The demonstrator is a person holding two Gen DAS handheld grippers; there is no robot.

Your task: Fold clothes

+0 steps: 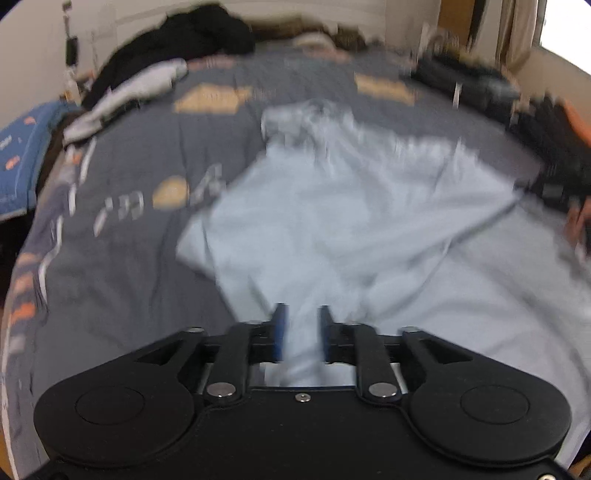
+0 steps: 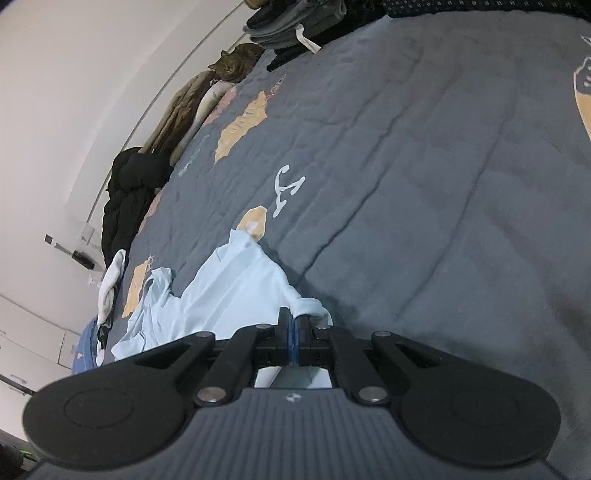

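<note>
A light blue shirt (image 1: 332, 229) lies spread and rumpled on a grey bedspread (image 1: 122, 258), blurred in the left wrist view. My left gripper (image 1: 301, 328) hangs low over its near part. The jaws stand apart with a strip of the cloth lying loose between them. In the right wrist view the same shirt (image 2: 229, 291) stretches away to the left. My right gripper (image 2: 293, 325) is shut on its near edge, and a fold of the hem (image 2: 310, 308) curls over the fingertips. The right gripper's black and orange body (image 1: 561, 162) shows blurred at the shirt's far right corner.
The bedspread (image 2: 424, 184) has orange and white prints. A black garment heap (image 2: 129, 188) and a white garment (image 2: 110, 284) lie along the wall side. A tabby cat (image 2: 236, 64) rests by the pillows. Dark folded clothes (image 2: 288, 26) sit at the far end.
</note>
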